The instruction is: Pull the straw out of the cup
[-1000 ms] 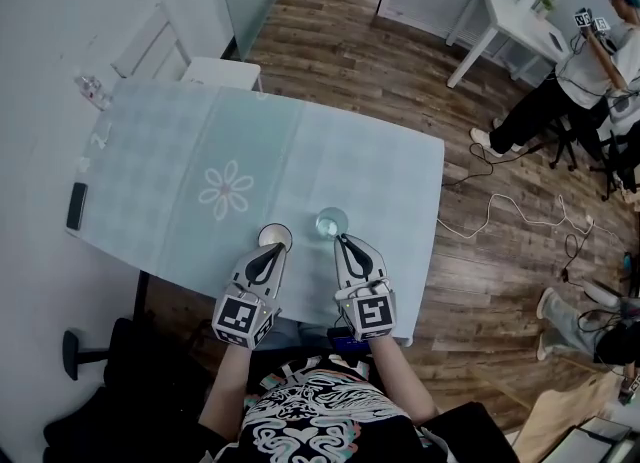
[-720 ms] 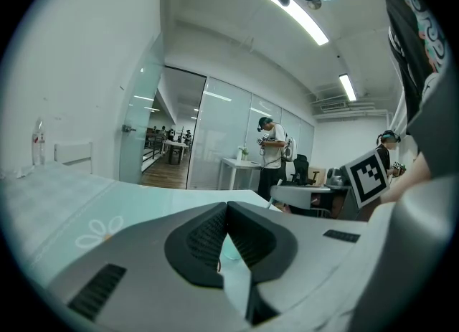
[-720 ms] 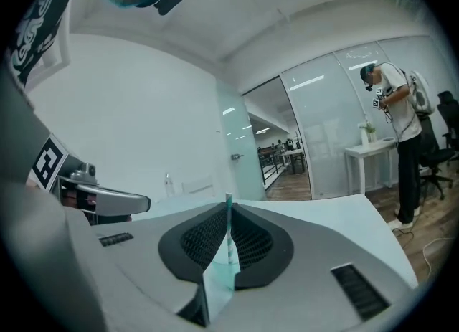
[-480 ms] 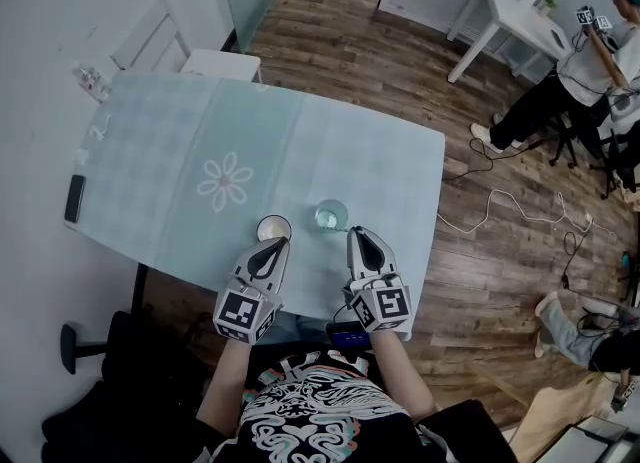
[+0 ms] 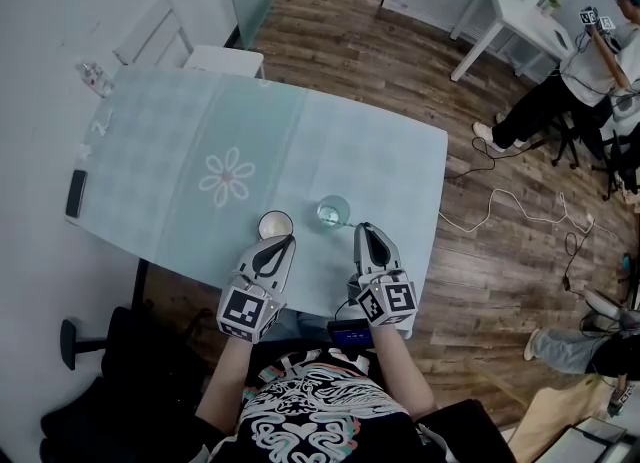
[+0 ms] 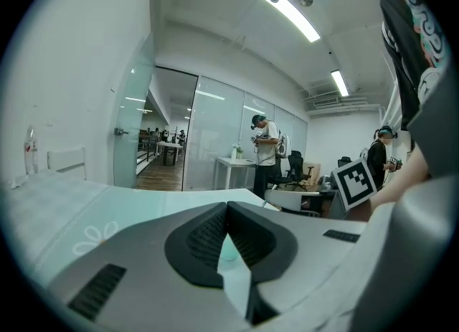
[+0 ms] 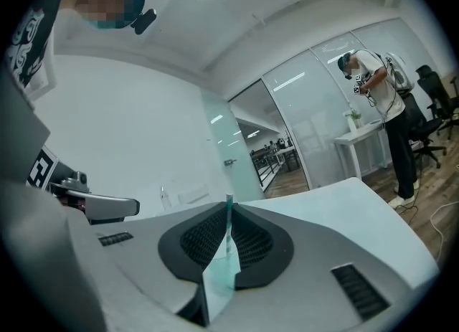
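Observation:
A clear glass cup (image 5: 333, 212) stands near the front edge of the pale teal table (image 5: 200, 131). Just left of it is a white cup (image 5: 274, 224). My right gripper (image 5: 362, 230) hovers slightly right of the glass, apart from it, jaws shut. In the right gripper view the thin teal straw (image 7: 229, 199) rises beyond the closed tips of the right gripper (image 7: 230, 212), and the glass (image 7: 221, 275) shows through the gap below. My left gripper (image 5: 283, 241) is shut just in front of the white cup. The left gripper (image 6: 228, 207) holds nothing.
A dark phone (image 5: 76, 193) lies at the table's left edge and a small bottle (image 5: 93, 79) at its far left corner. A white chair (image 5: 228, 61) stands behind the table. Cables (image 5: 520, 206) trail over the wooden floor, and a person (image 5: 570, 81) sits by a white side table (image 5: 510, 21).
My right gripper has drifted right, away from the glass cup. The left gripper has stayed by the white cup. Both cups are where they were.

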The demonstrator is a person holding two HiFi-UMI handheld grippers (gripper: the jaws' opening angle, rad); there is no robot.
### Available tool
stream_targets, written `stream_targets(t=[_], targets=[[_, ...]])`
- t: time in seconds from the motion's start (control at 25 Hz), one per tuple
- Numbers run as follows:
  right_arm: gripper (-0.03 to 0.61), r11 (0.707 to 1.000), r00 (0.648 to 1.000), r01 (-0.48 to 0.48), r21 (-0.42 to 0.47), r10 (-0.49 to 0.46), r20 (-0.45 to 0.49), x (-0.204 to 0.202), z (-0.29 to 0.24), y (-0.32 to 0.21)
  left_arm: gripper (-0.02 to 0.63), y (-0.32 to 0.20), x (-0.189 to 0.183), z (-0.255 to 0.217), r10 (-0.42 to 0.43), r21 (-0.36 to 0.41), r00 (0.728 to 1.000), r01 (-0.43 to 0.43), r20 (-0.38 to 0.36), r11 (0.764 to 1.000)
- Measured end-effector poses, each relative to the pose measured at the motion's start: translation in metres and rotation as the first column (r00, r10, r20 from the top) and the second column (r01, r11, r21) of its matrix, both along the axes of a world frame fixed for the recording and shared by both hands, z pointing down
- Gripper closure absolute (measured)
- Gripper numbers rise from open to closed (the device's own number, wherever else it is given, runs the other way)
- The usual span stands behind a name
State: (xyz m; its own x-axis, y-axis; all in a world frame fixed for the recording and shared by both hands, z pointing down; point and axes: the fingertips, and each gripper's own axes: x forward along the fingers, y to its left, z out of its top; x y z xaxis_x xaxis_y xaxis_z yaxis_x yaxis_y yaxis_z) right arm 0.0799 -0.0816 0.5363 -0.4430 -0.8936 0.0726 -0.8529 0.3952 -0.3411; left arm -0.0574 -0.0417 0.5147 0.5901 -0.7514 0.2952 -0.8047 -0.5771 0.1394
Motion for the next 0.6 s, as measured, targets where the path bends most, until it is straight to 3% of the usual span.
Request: stream_targets(t=[0.6], targets=[[0.541, 1.0, 1.0, 0.006, -0.029, -0.005, 0.025, 0.0023, 0.0035, 0.0003, 0.623, 0.0013, 0.0021, 0.0042, -0.003, -0.006, 1.0, 0.003, -0.009, 1.0]])
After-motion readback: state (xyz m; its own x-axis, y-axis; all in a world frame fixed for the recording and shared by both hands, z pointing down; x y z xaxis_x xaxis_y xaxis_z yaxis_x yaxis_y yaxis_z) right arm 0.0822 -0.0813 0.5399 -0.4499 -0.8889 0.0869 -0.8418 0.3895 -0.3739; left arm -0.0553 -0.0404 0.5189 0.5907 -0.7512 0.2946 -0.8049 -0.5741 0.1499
